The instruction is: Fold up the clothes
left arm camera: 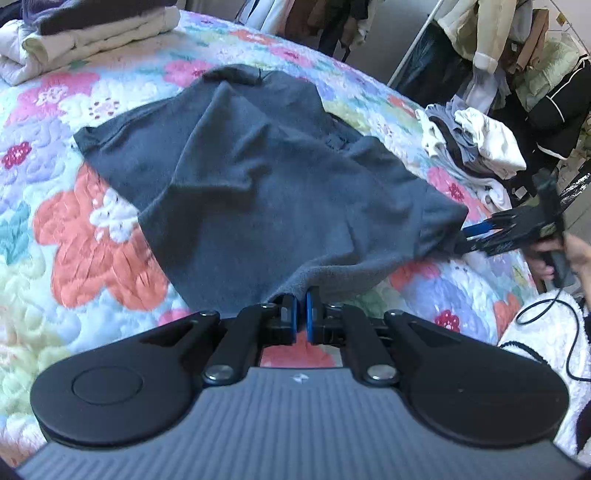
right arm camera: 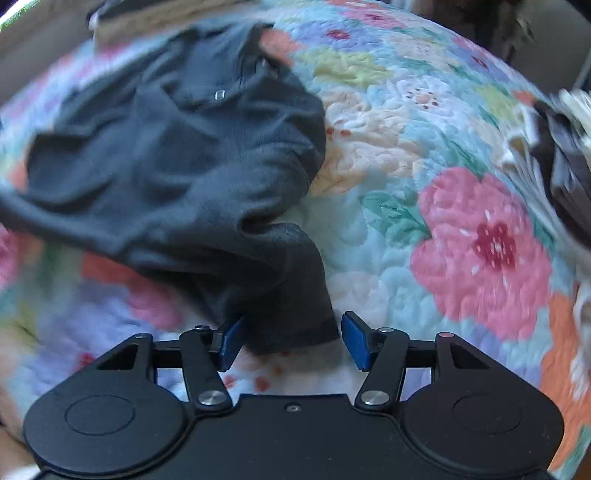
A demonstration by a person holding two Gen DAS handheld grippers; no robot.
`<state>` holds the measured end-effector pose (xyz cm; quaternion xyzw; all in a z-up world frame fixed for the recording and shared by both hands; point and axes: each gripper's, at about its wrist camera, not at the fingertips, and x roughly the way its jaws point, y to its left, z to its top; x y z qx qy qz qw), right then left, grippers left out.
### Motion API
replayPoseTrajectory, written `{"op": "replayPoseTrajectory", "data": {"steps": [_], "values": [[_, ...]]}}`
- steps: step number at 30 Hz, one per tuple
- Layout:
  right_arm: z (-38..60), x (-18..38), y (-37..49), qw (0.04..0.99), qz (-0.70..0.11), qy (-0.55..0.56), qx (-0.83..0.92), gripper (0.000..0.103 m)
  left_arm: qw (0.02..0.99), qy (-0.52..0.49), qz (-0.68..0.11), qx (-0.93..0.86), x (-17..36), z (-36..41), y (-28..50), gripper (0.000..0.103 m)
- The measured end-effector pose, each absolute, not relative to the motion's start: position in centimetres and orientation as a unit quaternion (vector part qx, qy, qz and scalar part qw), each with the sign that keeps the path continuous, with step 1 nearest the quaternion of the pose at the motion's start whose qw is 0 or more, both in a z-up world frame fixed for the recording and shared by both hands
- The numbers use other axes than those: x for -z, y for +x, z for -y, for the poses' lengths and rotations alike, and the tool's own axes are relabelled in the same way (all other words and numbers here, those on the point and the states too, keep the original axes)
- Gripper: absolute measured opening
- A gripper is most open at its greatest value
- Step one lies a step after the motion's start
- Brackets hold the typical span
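Note:
A dark grey T-shirt lies spread and wrinkled on a floral quilt. My left gripper is shut on the shirt's near hem and lifts it slightly. The right gripper also shows in the left wrist view, at the shirt's right corner. In the right wrist view my right gripper is open, its blue pads either side of a corner of the shirt, which lies between the jaws without being pinched.
A stack of folded pale clothes sits at the quilt's far left. A loose heap of white and dark clothes lies at the right edge. A rack of hanging garments stands beyond the bed.

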<state>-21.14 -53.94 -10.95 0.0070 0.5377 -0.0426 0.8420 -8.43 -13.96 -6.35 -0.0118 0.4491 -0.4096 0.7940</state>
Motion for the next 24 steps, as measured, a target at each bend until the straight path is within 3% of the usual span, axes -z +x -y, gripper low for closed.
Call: {"op": "replayPoseTrajectory", "data": {"steps": [1,4,8,14,18,21,24], "values": [[53.7,11.3,-20.9,0.843,-0.536,-0.004,0.035,0.061,0.795,-0.010,-0.448,0.410,6.3,14.0,-8.4,0.004],[53.1,11.0,-20.8,0.845,-0.535,0.007,-0.003,0.016,0.798,-0.002,-0.447,0.406,6.4,14.2,-8.4,0.004],[52.8,8.0,-21.7,0.845,-0.529,0.063,-0.042,0.015,0.803,0.000,-0.441,0.402,6.1,13.9,-8.4,0.004],[56.1,0.2,-27.3,0.854,-0.421,0.289,-0.098,0.014,0.815,-0.011,-0.417,0.402,2.7,12.1,-8.4,0.004],[57.1,1.8,-28.9,0.836,-0.473,0.276,-0.038,0.014,0.757,-0.028,-0.466,0.458,4.3,12.1,-8.7,0.004],[56.9,6.2,-28.5,0.801,-0.566,0.186,0.065,0.013,0.734,0.013,-0.507,0.451,7.9,13.7,-9.5,0.004],[56.4,8.2,-28.1,0.789,-0.586,0.168,0.077,0.013,0.724,0.051,-0.526,0.442,10.5,15.2,-10.6,0.004]]}}
